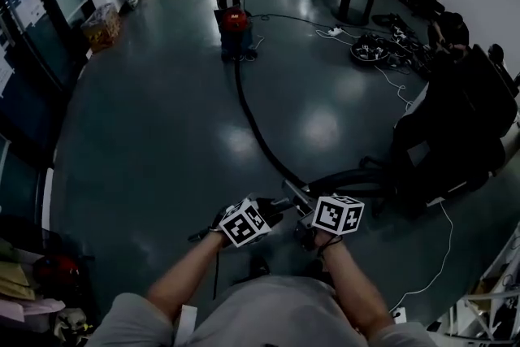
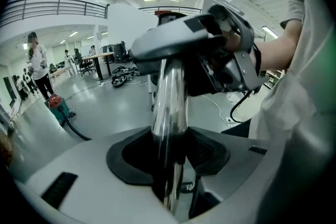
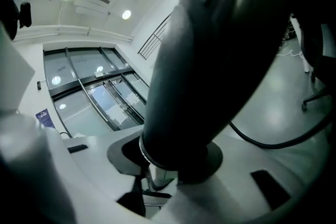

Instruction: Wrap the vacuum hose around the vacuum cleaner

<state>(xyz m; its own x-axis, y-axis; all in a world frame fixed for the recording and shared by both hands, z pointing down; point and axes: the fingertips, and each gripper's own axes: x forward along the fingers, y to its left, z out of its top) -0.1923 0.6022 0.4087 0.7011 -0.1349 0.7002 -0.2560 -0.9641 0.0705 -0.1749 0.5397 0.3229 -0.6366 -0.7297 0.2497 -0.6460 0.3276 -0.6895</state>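
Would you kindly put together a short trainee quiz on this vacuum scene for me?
1. True or false: the hose is already wrapped around the vacuum cleaner.
2. The left gripper holds: A) metal tube B) power cable C) nothing?
3. Which gripper grips the dark hose end?
Key: 1 false, it lies stretched along the floor; 2 A; 3 the right gripper.

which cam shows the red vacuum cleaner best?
Head view: the vacuum cleaner stands in plain view on the far floor, the hose running from it toward the camera. Left gripper view catches it only small, near the left edge. Right gripper view does not show it.
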